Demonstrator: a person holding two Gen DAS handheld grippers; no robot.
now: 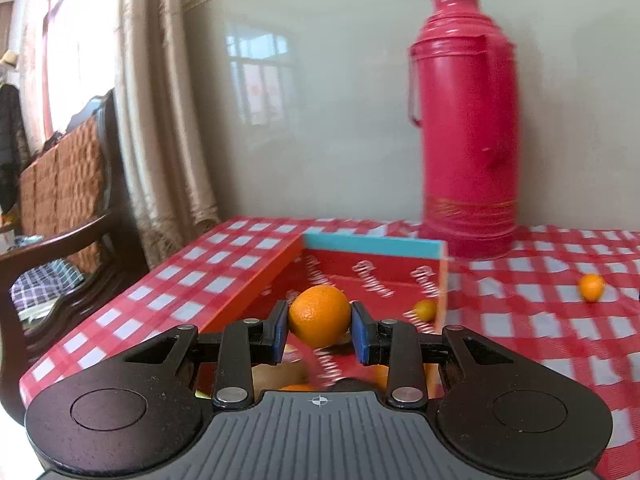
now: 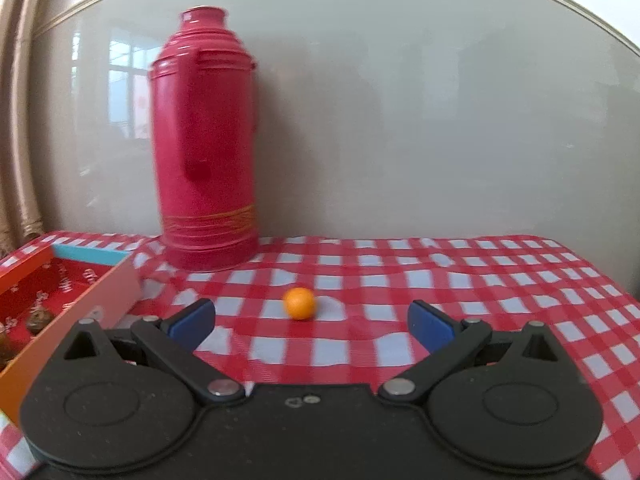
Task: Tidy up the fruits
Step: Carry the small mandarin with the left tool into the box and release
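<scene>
left gripper (image 1: pixel 319 330): nearest thing in the left wrist view. Blue pads clamped on both sides of an orange (image 1: pixel 319 314), held above the box interior.
orange: round, contact looks roughly at its widest line. Grip reads secure, no visible tilt.
box (image 1: pixel 372 245): red printed inside, orange left wall, teal far wall. Directly under and ahead of the left gripper. A small orange fruit (image 1: pixel 425 309) sits inside, just right of the held orange; more orange shapes show below the fingers, too hidden to count.
step in hand (my read): placing the orange into the box.
how to do it well: lower until the orange is close to the box floor before opening, since a round fruit will roll if dropped. Pick a bare patch, clear of the fruit below. Open slowly, lift straight up.
risk: frame is motion-blurred, so settle the gripper before release.
right gripper (image 2: pixel 311 322): fingers spread wide, holding nothing, low over the checked tablecloth (image 2: pixel 460 280).
small loose fruit (image 2: pixel 299 303): on the cloth, straight ahead of the right gripper, centred between its fingertips but beyond them. Probably next pick.
box vs right gripper: to its left, near corner close to the left finger.
thermos (image 2: pixel 206 140): pink-red, upright, ahead-left of the right gripper, behind the box's far right corner. Keep clear on any swing.
</scene>
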